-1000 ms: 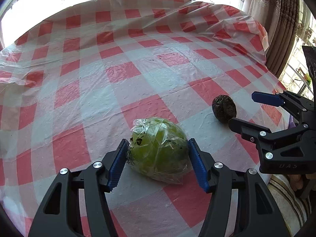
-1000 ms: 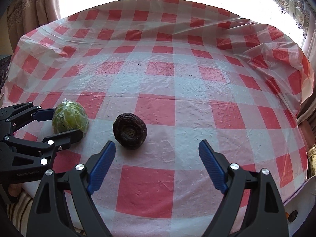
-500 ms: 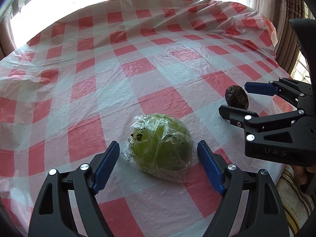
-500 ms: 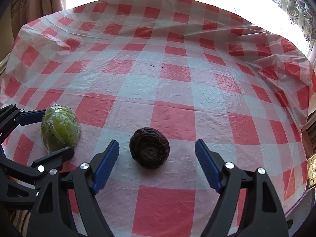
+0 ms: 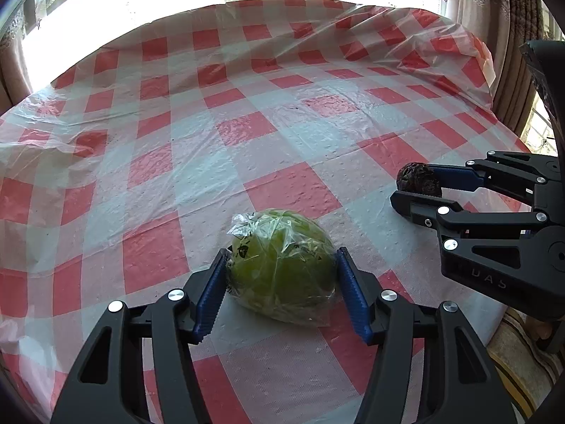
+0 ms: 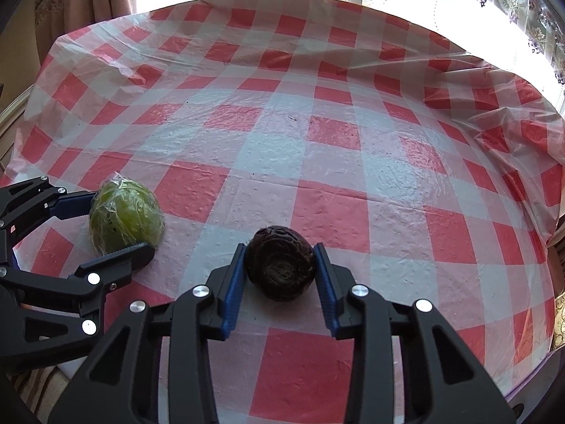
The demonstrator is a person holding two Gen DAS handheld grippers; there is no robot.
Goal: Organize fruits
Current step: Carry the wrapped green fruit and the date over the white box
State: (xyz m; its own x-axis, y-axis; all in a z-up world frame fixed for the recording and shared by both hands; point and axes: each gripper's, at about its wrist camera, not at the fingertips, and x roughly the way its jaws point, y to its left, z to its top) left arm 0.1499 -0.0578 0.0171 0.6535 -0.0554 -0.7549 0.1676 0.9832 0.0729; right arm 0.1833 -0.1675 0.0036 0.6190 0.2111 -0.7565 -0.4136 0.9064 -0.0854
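At the table's near edge, my left gripper [image 5: 282,289] clamps the wrapped green fruit [image 5: 282,268] and my right gripper [image 6: 280,275] the dark wrinkled fruit [image 6: 280,263], their jaws just closed, so lifting steadily probably comes next.

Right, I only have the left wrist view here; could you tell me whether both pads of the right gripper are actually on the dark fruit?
Observer: Yes. Seen from the right wrist, the right gripper has just been closing its jaws, and both blue pads press the sides of the dark fruit.
Operator: Thank you. Is it off the table yet?
Observer: It appears not; its underside looks to rest on a white square of the checked tablecloth.
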